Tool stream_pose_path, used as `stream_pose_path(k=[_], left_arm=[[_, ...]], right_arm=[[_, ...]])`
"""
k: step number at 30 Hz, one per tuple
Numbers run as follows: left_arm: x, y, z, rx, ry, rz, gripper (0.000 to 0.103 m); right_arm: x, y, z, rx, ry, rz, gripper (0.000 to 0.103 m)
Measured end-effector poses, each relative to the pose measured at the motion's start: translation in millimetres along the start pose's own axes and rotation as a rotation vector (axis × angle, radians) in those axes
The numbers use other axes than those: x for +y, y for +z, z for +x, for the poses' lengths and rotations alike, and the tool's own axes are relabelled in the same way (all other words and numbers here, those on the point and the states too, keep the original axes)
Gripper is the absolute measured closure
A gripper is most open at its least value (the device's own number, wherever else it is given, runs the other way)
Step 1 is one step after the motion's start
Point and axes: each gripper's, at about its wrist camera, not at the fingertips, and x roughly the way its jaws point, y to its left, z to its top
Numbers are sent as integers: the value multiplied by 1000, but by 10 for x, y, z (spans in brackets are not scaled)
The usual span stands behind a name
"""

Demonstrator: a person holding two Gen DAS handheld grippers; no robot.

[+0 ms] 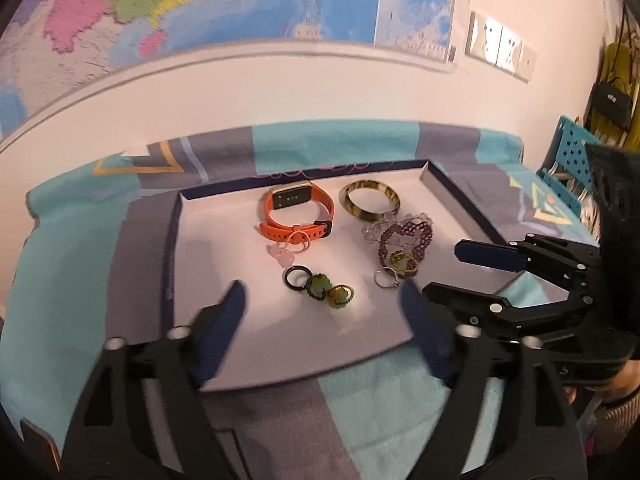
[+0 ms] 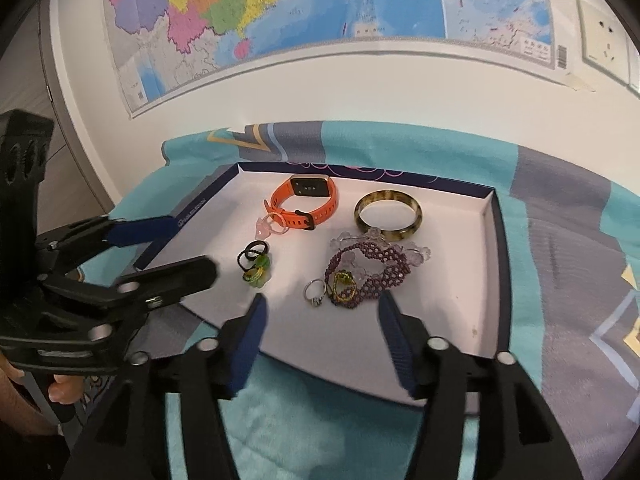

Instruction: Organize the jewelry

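Rings (image 1: 320,286) beyond parted left gripper (image 1: 322,300) (untouched)

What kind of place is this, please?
Probably a room at home or in a dorm: a patterned blanket under the jewelry tray, a wall map, and bags hanging at the side.

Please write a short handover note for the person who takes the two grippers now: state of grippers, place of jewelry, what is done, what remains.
Left gripper: open, empty, at the tray's near edge.
Right gripper: open, empty, near the silver ring.
All jewelry lies loose in the tray: orange watch, bangle, purple beaded bracelet, rings.
Done: nothing visibly sorted.
Left: all of it.
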Motion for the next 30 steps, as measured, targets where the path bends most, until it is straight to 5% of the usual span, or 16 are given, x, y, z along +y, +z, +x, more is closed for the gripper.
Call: stream_pose_path(k=[2,11,30], left_arm=[[14,-56,-126,-27,28,-6,6],[56,-367,-477,-47,80,-41,6],[23,-693,-714,-36,124,-98,6]], right_arm=[[-4,-36,-74,-18,-11,10,29],[140,-318,-351,-67,-84,-26,7],[343,-673,-578,-64,-138,-19,7]])
